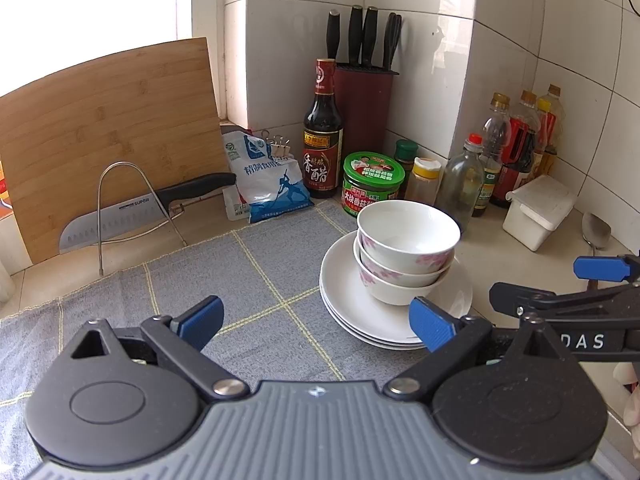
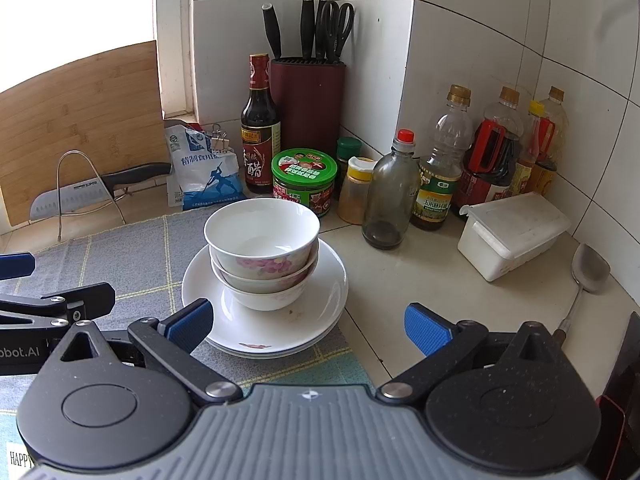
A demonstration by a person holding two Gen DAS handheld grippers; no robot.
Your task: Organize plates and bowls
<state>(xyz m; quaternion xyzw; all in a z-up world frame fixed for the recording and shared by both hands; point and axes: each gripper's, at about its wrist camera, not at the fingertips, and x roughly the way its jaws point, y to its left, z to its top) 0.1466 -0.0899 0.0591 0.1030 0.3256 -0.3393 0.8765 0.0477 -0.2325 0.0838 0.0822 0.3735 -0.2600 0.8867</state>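
Three nested white bowls with pink flowers (image 1: 404,256) (image 2: 262,252) stand on a stack of white plates (image 1: 360,312) (image 2: 316,312), which rests on a grey checked cloth (image 1: 240,280) (image 2: 132,256). My left gripper (image 1: 316,322) is open and empty, just left of and in front of the stack. My right gripper (image 2: 308,326) is open and empty, in front of the stack, its left finger close to the plate rim. The right gripper also shows at the right edge of the left wrist view (image 1: 560,292).
Behind the stack stand a green-lidded jar (image 2: 304,180), a vinegar bottle (image 2: 260,128), a knife block (image 2: 308,100), several oil bottles (image 2: 492,160) and a white lidded box (image 2: 512,232). A spoon (image 2: 588,276) lies right. A knife on a wire rack (image 1: 120,216) and a cutting board (image 1: 108,132) stand left.
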